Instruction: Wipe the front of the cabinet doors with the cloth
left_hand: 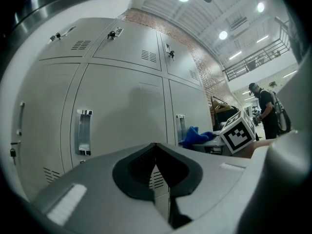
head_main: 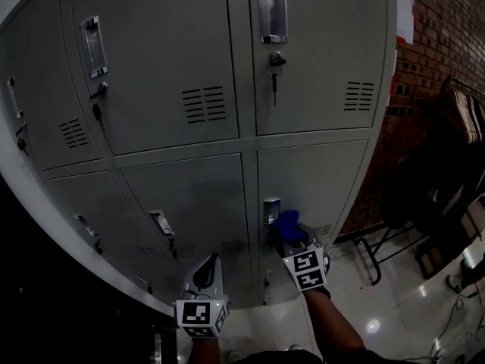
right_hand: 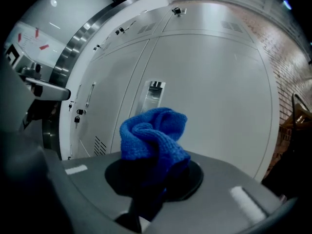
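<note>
A grey locker cabinet (head_main: 182, 67) with several doors fills the head view. My right gripper (head_main: 290, 236) is shut on a bunched blue cloth (head_main: 286, 223), held close to the lower right door (head_main: 314, 184) just beside its metal handle (head_main: 271, 209). In the right gripper view the cloth (right_hand: 153, 135) bulges out of the jaws in front of that handle (right_hand: 152, 95); whether it touches the door I cannot tell. My left gripper (head_main: 211, 262) is shut on nothing, low before the lower middle door (head_main: 197, 199). The left gripper view shows the cloth (left_hand: 196, 136) off to its right.
Keys hang in the upper doors' locks (head_main: 274, 63). A brick wall (head_main: 436, 44) stands right of the cabinet, with a rack of hangers (head_main: 458, 116) and a black metal frame (head_main: 379, 256) on the shiny floor. A person (left_hand: 267, 112) stands far off.
</note>
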### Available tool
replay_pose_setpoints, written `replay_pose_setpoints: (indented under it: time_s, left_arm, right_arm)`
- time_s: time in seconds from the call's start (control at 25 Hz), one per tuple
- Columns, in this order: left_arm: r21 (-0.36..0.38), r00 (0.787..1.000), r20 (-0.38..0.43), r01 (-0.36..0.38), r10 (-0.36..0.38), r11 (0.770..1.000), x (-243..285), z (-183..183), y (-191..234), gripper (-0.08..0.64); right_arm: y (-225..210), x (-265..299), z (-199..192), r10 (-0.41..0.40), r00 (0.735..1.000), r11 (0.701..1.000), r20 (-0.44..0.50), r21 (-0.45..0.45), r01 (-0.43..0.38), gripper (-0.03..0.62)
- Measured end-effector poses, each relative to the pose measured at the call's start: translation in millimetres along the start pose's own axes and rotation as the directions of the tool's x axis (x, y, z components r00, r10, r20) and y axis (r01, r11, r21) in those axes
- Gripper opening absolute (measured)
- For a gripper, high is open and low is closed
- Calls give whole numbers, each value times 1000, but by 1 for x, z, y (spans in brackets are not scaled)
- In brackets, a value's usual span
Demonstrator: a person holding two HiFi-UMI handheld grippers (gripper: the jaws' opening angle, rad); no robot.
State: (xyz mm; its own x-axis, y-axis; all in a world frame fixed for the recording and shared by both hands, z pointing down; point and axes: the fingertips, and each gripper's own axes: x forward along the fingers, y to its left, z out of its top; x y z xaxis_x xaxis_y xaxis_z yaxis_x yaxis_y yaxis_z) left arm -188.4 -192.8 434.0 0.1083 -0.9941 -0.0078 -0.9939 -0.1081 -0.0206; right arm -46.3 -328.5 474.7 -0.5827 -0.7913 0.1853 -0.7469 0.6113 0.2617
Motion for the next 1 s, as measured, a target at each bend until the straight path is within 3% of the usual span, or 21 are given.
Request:
replay_pose_setpoints:
  time_s: [0.36, 1.0]
  left_arm:
    - [0, 999, 11, 37, -37, 999, 10, 4, -15, 14]
    - [-3, 999, 11, 47, -47, 999, 21, 3, -31, 14]
  right_arm:
    - [-46, -15, -17, -112, 993, 994, -39, -4, 112, 63]
    - [-138, -47, -57, -296, 947, 954, -128, 6, 299, 61]
